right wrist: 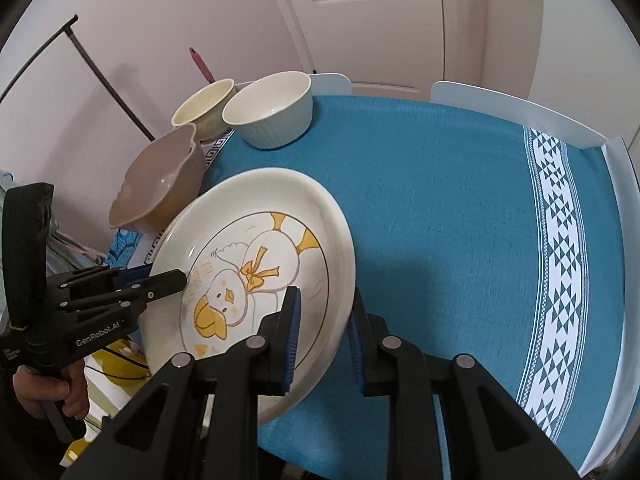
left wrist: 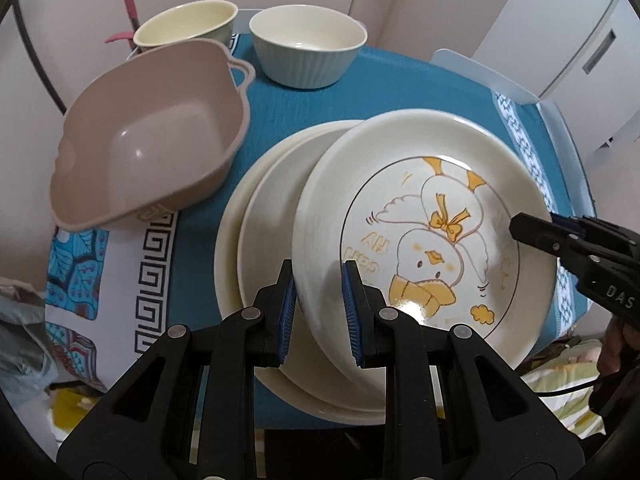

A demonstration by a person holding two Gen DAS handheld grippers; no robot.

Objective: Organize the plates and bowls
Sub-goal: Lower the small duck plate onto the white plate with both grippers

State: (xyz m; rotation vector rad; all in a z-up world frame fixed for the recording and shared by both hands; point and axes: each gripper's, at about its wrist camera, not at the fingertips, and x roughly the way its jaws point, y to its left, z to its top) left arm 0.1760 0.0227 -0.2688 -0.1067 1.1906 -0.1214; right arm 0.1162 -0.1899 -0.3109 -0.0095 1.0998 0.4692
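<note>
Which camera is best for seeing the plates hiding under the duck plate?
The left wrist view: two plain cream plates peek out from under the duck plate, stacked on the blue tablecloth. In the right wrist view the duck plate covers them completely, so they cannot be seen there.

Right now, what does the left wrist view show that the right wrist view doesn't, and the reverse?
Only the left wrist view shows the two plain plates stacked under the duck plate.

Only the right wrist view shows the door, the wide bare stretch of blue tablecloth, and the hand holding the left gripper.

Both show the duck plate gripped at opposite rims by the left gripper and the right gripper, plus the tan square bowl, cream bowl and ribbed white bowl.
</note>
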